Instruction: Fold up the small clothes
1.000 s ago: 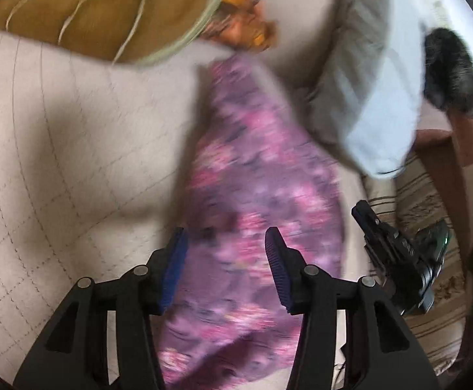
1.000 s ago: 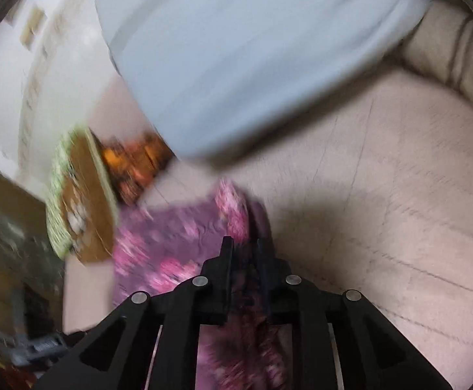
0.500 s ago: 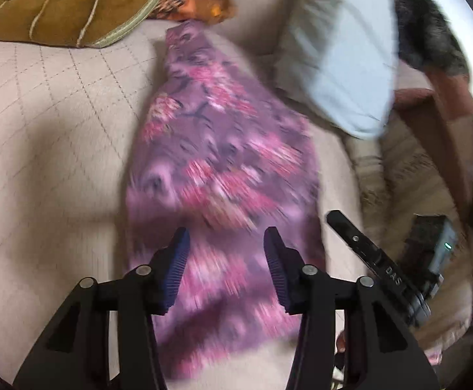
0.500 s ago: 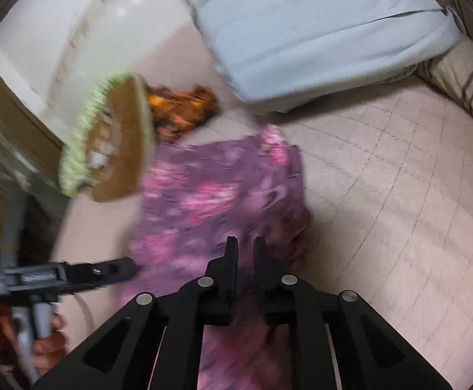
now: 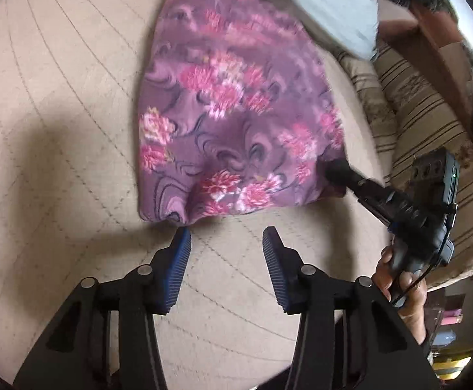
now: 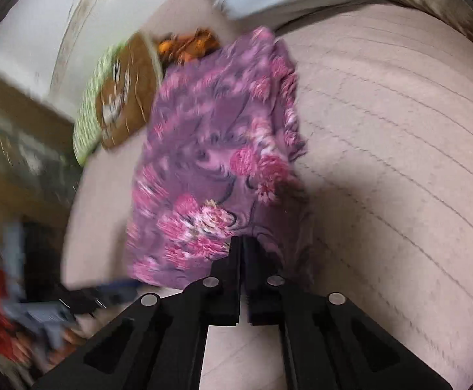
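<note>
Surface: a beige quilted bed cover (image 5: pixel 57 104) with stitched diamond lines carries everything you are working on.
Garment: the purple floral cloth (image 5: pixel 233 107) lies spread lengthwise on the cover, its near hem bunched and slightly lifted.
Left gripper (image 5: pixel 226 243): your blue-padded fingers (image 5: pixel 181 260) have just been closing but stand partly apart with nothing between them, just short of the cloth's near-left corner.
Right gripper (image 6: pixel 243 247): your fingers have just closed almost together, pinching the cloth's near edge.
Left view only: the right gripper (image 5: pixel 337 170) at the cloth's near-right corner, your hand (image 5: pixel 402 289) on its handle, striped cushions (image 5: pixel 431 120).
Right view only: a brown cushion with green trim (image 6: pixel 119 91), an orange cloth (image 6: pixel 187 45), a white wall; this view is blurred.
Both views: a pale blue pillow (image 5: pixel 337 3) beyond the cloth.
</note>
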A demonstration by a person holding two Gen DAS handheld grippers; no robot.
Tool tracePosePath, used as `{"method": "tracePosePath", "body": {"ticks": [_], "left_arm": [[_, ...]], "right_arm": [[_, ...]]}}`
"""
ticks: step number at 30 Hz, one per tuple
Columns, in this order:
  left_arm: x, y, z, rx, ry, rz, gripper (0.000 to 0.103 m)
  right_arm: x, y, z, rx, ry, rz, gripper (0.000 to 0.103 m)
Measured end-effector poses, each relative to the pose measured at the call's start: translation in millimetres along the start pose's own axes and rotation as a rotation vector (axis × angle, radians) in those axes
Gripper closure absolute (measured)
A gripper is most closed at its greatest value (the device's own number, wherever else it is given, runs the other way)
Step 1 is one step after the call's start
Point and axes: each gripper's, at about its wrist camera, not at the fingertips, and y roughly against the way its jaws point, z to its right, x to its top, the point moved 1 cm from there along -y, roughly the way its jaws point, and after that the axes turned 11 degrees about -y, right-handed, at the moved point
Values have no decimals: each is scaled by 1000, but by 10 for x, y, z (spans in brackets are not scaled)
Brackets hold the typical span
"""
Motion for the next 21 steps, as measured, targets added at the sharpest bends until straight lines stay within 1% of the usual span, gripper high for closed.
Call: {"method": "tracePosePath", "body": {"ticks": [1,3,5,7,8,10,11,12,13,14,15,16,17,19,20,21], "left_arm": [[57,82,7,-4,1,29,59],[250,213,6,10,8,86,56],[444,254,-22,28,21,124,52],[649,189,-44,93,31,144,52],[742,128,-41,121,28,145,52],[865,-37,-37,178,14,133,52],[848,-76,-77,206,7,121,52],[877,-194,-100,245,-2,95,52],[867,-271,-147,260,-6,72,52],[853,-347,-170,270,-2,50,50],[836,-383,-177,273,-1,49,48],[821,-378,-156,274,-16,64,44],[813,-378,-130,274,-31,70,41],[804,-401,-91,296,-65,64,40],[795,-403,-80,304,-77,60,40],[780,-403,-62,310,-84,61,40]], "right_arm": [[48,140,-25,39,-18,46,94],[146,280,-85,62,-23,108,93],[274,306,-178,67,-23,139,91],[370,233,-253,47,-8,146,90],[398,137,-291,27,9,151,90],[489,-31,-281,19,5,155,90],[486,-81,-255,13,-4,157,90],[513,-96,-164,-19,-12,163,91],[528,-176,-96,-63,-8,164,93],[524,-306,33,-110,-5,144,96],[507,-337,86,-94,-4,146,96],[486,-313,113,-73,0,161,96],[481,-294,104,-66,7,155,93],[507,-257,77,-52,12,108,90],[524,-207,80,-47,-3,89,87],[541,-186,94,-36,-22,80,78]]}}
